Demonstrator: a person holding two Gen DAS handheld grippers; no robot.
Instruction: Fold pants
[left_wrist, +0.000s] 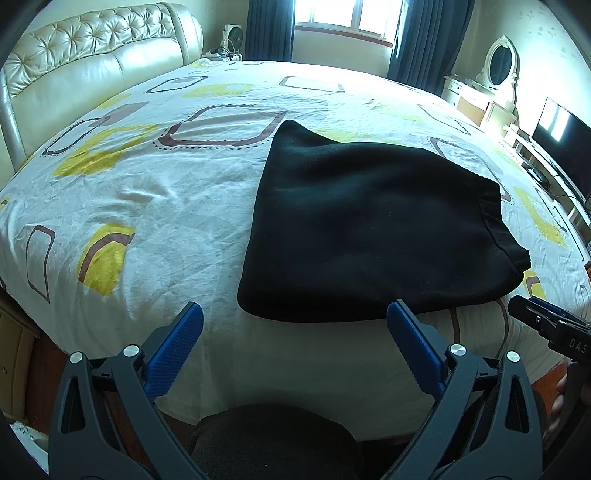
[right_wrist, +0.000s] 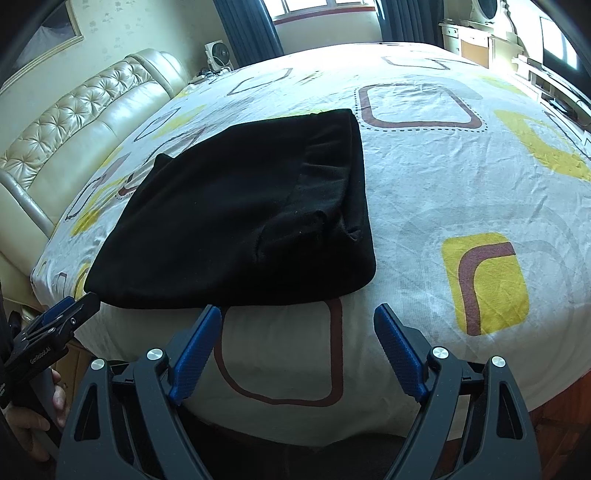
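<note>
I am looking at the black pants, which are lying folded into a compact bundle on the bed sheet, close to the near edge of the bed. In the right wrist view the pants are showing a gathered waistband along their right side, and the layers are lying one over another.

I am holding the left gripper just before the near edge of the pants; its jaws are standing wide apart and nothing is sitting between them. Its right blue finger is appearing just at the hem, but I cannot tell if it is touching.

The right gripper is also hanging with its jaws wide and holding nothing, near the right front corner of the pants. The padded headboard is standing at the left.
</note>
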